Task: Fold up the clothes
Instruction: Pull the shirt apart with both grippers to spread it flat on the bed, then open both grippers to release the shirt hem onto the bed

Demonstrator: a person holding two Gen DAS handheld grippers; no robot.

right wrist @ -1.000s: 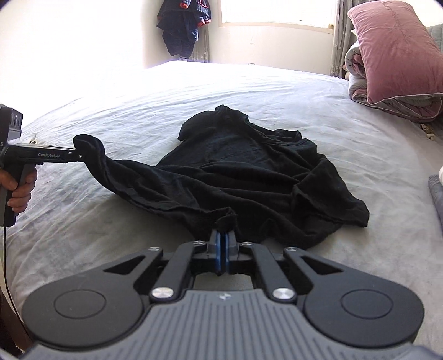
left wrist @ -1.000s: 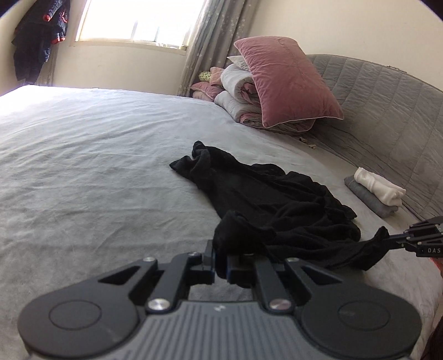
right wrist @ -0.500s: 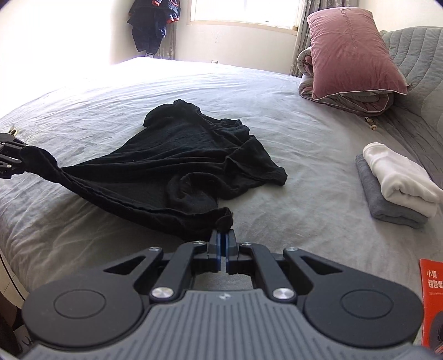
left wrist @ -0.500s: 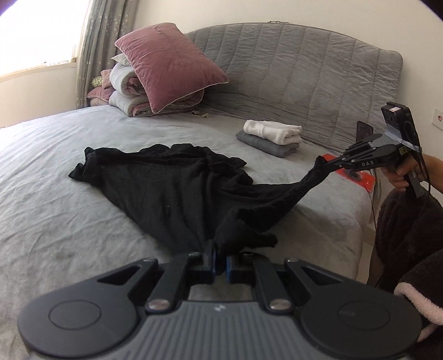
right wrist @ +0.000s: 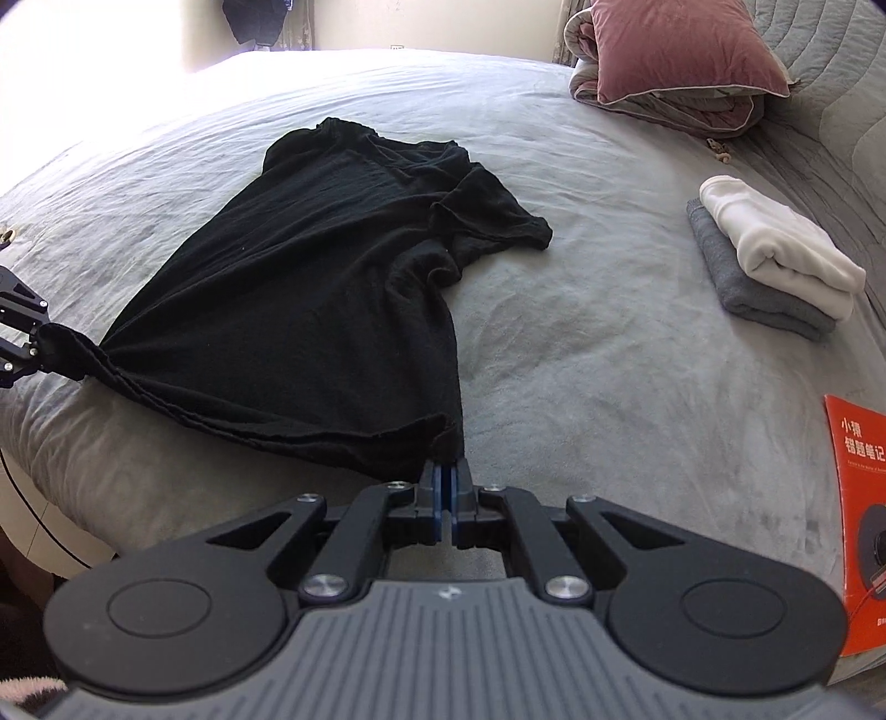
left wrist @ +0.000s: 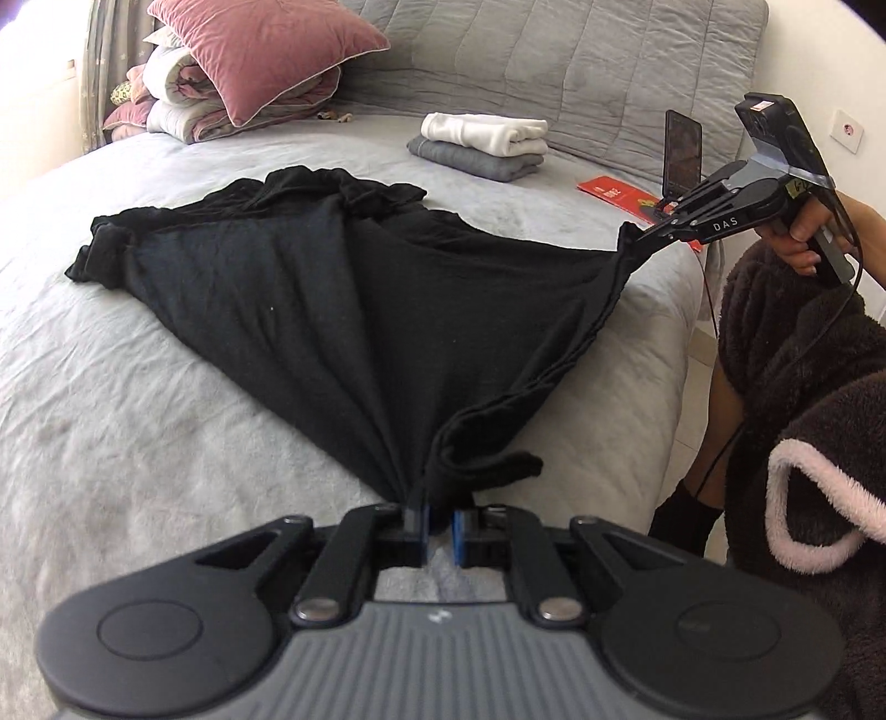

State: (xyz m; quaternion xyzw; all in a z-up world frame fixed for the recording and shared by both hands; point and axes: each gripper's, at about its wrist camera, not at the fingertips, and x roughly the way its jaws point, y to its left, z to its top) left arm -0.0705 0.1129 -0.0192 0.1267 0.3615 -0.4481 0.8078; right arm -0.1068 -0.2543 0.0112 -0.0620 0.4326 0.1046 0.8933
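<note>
A black T-shirt (left wrist: 310,288) (right wrist: 332,266) lies spread on the grey bed (left wrist: 138,443), its hem pulled taut toward the bed's near edge. My left gripper (left wrist: 438,526) is shut on one bunched hem corner. My right gripper (right wrist: 444,493) is shut on the other hem corner. In the left wrist view the right gripper (left wrist: 637,235) shows at the right, held by a hand, pinching the cloth. In the right wrist view the left gripper (right wrist: 39,343) shows at the left edge with the cloth in it. The sleeves and collar rest farther up the bed.
A folded white garment on a folded grey one (right wrist: 775,260) (left wrist: 482,144) lies near the quilted headboard (left wrist: 554,55). A pink pillow on folded blankets (left wrist: 260,50) sits at the back. A red booklet (right wrist: 858,498) and an upright phone (left wrist: 684,152) lie near the bed's edge.
Both grippers have drawn the hem corners apart and toward the bed's edge. The crumpled shirt is now stretched flat and wide between them. The left wrist view has swung toward the headboard.
</note>
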